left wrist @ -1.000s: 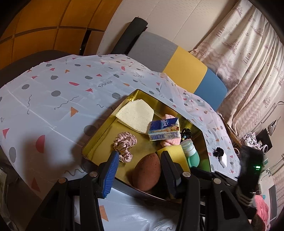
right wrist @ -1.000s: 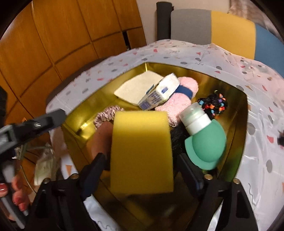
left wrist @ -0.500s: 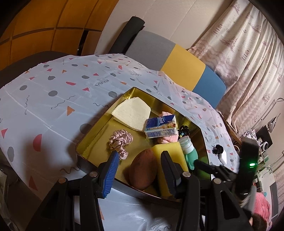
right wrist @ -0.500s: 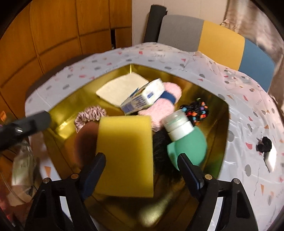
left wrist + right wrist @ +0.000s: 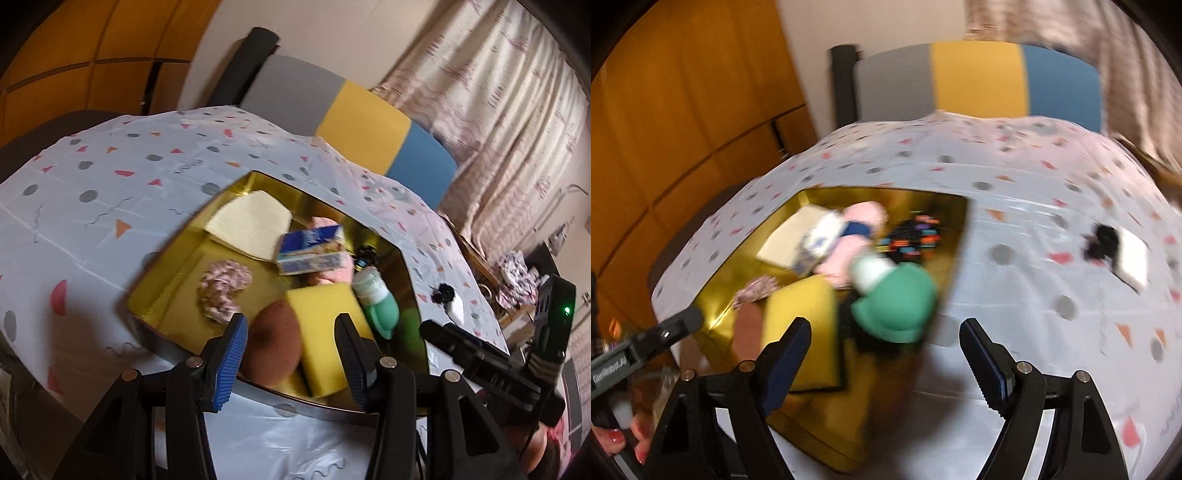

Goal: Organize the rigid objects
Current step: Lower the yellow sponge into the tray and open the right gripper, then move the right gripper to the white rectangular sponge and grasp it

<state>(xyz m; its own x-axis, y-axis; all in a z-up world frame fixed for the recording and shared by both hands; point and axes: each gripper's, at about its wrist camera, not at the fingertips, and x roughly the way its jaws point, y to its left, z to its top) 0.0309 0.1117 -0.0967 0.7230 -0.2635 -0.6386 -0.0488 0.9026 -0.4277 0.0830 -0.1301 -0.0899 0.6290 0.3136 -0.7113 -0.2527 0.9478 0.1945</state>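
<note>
While my left gripper [image 5: 290, 356] hangs above the near rim of the gold tray [image 5: 173, 258], its blue-padded jaws stand apart with nothing clamped between them. Beyond them in the tray lie a brown rounded object [image 5: 271, 349] and, touching it, the yellow sponge [image 5: 327, 336]. A green bottle with a pale cap [image 5: 378, 308] sits just beside the sponge; behind these are a blue-and-white carton [image 5: 312, 251] resting on something pink, a pink scrunchie [image 5: 223, 288] and a cream cloth [image 5: 251, 221]. On the patterned tablecloth [image 5: 110, 192], right of the tray, lie a white card and a black item [image 5: 448, 299].

Through my right wrist camera, badly blurred, my right gripper [image 5: 886, 350] is wide open and empty; its jaws have just been closing slightly. Sponge and bottle lie in the tray ahead.
</note>
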